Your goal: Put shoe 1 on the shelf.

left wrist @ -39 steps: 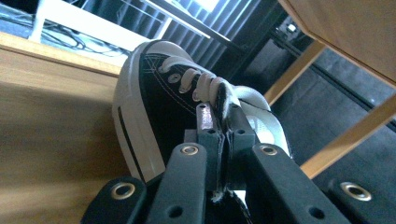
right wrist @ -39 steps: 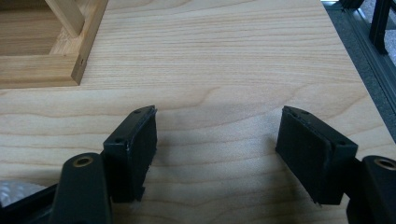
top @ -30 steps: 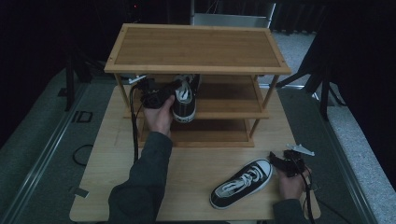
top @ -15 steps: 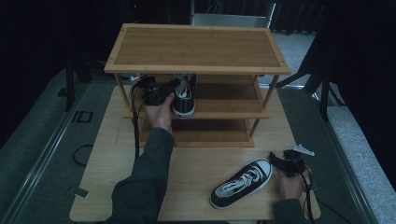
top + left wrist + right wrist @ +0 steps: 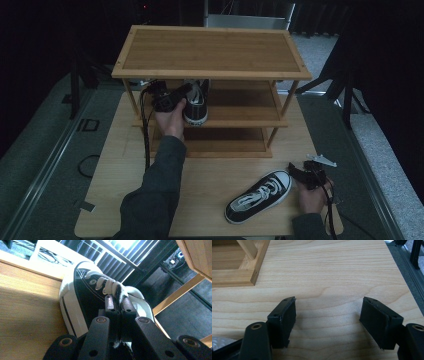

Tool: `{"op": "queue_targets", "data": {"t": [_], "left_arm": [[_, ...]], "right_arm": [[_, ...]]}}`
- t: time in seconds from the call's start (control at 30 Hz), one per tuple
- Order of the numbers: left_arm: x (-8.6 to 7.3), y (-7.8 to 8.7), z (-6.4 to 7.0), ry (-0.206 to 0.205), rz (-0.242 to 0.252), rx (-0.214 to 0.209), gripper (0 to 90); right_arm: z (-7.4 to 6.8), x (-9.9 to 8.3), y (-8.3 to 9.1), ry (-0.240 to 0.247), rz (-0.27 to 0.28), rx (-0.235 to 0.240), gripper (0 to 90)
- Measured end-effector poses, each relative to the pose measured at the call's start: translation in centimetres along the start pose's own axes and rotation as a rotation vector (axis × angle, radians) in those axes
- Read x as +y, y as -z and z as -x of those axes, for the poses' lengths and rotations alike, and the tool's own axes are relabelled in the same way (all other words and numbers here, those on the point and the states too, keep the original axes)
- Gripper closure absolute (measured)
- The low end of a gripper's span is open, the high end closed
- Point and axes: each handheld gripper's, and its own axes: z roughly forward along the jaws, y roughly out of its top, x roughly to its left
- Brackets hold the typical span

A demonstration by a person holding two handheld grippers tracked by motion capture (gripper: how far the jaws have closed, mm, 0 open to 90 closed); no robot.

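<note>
1. Black-and-white canvas sneaker point(image 5: 82, 297) sits on the middle shelf point(image 5: 240, 107) of the bamboo rack point(image 5: 210, 50), toward its left end, its tongue pinched between the clenched jaws of the left gripper point(image 5: 117, 302).
2. Judging by this, one shoe is nearly placed; letting go remains.
3. Its mate, the second sneaker point(image 5: 257, 196), lies on the table point(image 5: 115, 165) just beside the right gripper point(image 5: 328, 315), whose jaws stand wide apart, holding nothing.
4. No brand or writing is legible.
</note>
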Motion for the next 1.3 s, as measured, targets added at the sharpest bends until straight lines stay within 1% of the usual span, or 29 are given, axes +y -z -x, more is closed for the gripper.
{"op": "queue_targets", "data": {"t": [0.07, 0.1, 0.2, 0.3, 0.43, 0.5, 0.57, 0.6, 0.63, 0.67, 0.7, 0.73, 0.77, 0.8, 0.83, 0.87, 0.9, 0.93, 0.97, 1.0, 1.03, 1.07, 1.17, 1.2, 1.23, 1.27, 1.3], "left_arm": [[0.0, 0.0, -0.1, 0.017, 0.010, -0.004, 87.6], [0.0, 0.0, -0.1, 0.017, 0.010, -0.004, 87.6], [-0.2, -0.1, 0.2, 0.034, 0.034, 0.012, 87.6], [-0.3, 0.0, 0.4, 0.005, 0.012, 0.030, 87.6], [-0.3, 0.0, 0.6, 0.015, 0.023, 0.044, 87.6], [-0.3, -0.1, 0.6, 0.012, 0.021, 0.042, 87.6], [-0.3, 0.0, 0.4, -0.004, 0.011, 0.037, 87.1], [-0.3, 0.1, 0.3, -0.013, 0.004, 0.028, 86.3], [-0.3, 0.1, 0.3, -0.013, 0.004, 0.028, 84.9], [-0.3, 0.2, 0.2, -0.005, 0.011, 0.017, 84.9], [-0.3, 0.2, 0.4, 0.009, 0.029, 0.021, 77.0], [-0.3, 0.3, 0.5, 0.011, 0.038, 0.030, 74.2], [-0.4, 0.4, 0.4, -0.003, 0.034, 0.031, 71.8], [-0.4, 0.7, 0.3, -0.025, 0.025, 0.032, 71.8], [-0.4, 0.7, 0.3, -0.025, 0.025, 0.032, 70.0], [-0.5, 1.1, 0.2, -0.055, 0.020, 0.042, 70.0], [-0.5, 1.3, 0.3, -0.057, 0.030, 0.058, 65.7], [-0.5, 1.6, 0.4, -0.082, 0.027, 0.066, 64.7], [-0.5, 2.2, 0.6, -0.134, 0.031, 0.085, 64.3], [-0.5, 2.2, 0.6, -0.134, 0.031, 0.085, 63.4], [-0.5, 2.7, 1.0, -0.149, 0.049, 0.081, 62.4], [-0.5, 2.7, 1.0, -0.149, 0.049, 0.081, 61.8], [-0.5, 3.6, 1.4, -0.167, 0.064, 0.083, 61.1], [-0.4, 4.0, 1.5, -0.187, 0.056, 0.078, 61.1], [-0.4, 4.0, 1.5, -0.187, 0.056, 0.078, 60.2], [-0.5, 4.6, 1.7, -0.167, 0.089, 0.059, 60.2], [-0.5, 4.8, 1.7, -0.156, 0.091, 0.061, 60.3]], "right_arm": [[0.0, 0.0, 0.0, 0.001, 0.000, 0.000, 28.7], [0.0, 0.0, 0.0, 0.001, 0.000, 0.000, 28.7], [0.0, 0.0, 0.0, 0.000, 0.000, 0.000, 28.7], [0.0, 0.0, 0.0, 0.000, 0.000, 0.000, 28.7], [0.0, 0.0, 0.0, -0.001, 0.000, 0.000, 28.7], [0.0, 0.0, 0.0, 0.000, 0.000, 0.000, 28.7], [0.0, 0.0, 0.0, -0.001, 0.000, 0.000, 28.7], [0.0, 0.0, 0.0, -0.001, 0.000, 0.001, 28.7], [0.0, 0.0, 0.0, -0.001, 0.000, 0.001, 28.7], [0.0, 0.0, 0.0, -0.001, 0.000, 0.001, 28.7], [0.0, 0.0, 0.0, -0.001, 0.000, 0.000, 28.7], [0.0, 0.0, 0.0, -0.001, 0.000, 0.000, 28.7], [0.0, 0.0, 0.0, -0.001, 0.000, 0.000, 28.7], [0.0, 0.0, 0.0, -0.001, 0.000, 0.000, 28.7], [0.0, 0.0, 0.0, -0.001, 0.000, 0.000, 28.7], [0.0, 0.0, 0.0, 0.000, 0.000, 0.001, 28.7], [0.0, 0.0, 0.0, 0.000, 0.000, 0.000, 28.7], [0.0, 0.0, 0.0, 0.000, 0.000, 0.000, 28.7], [0.0, 0.0, 0.0, 0.000, 0.000, 0.000, 28.7], [0.0, 0.0, 0.0, 0.000, 0.000, 0.000, 28.7], [0.0, 0.0, 0.0, 0.001, 0.001, 0.000, 28.7], [0.0, 0.0, 0.0, 0.000, 0.001, 0.000, 28.7], [0.0, 0.0, 0.0, 0.001, 0.001, 0.000, 28.7], [0.0, 0.0, 0.0, 0.001, 0.001, 0.000, 28.7], [0.0, 0.0, 0.0, 0.001, 0.001, 0.000, 28.7], [0.0, 0.0, 0.0, 0.001, 0.001, 0.000, 28.7], [0.0, 0.0, 0.0, 0.001, 0.001, 0.000, 28.7]]}}
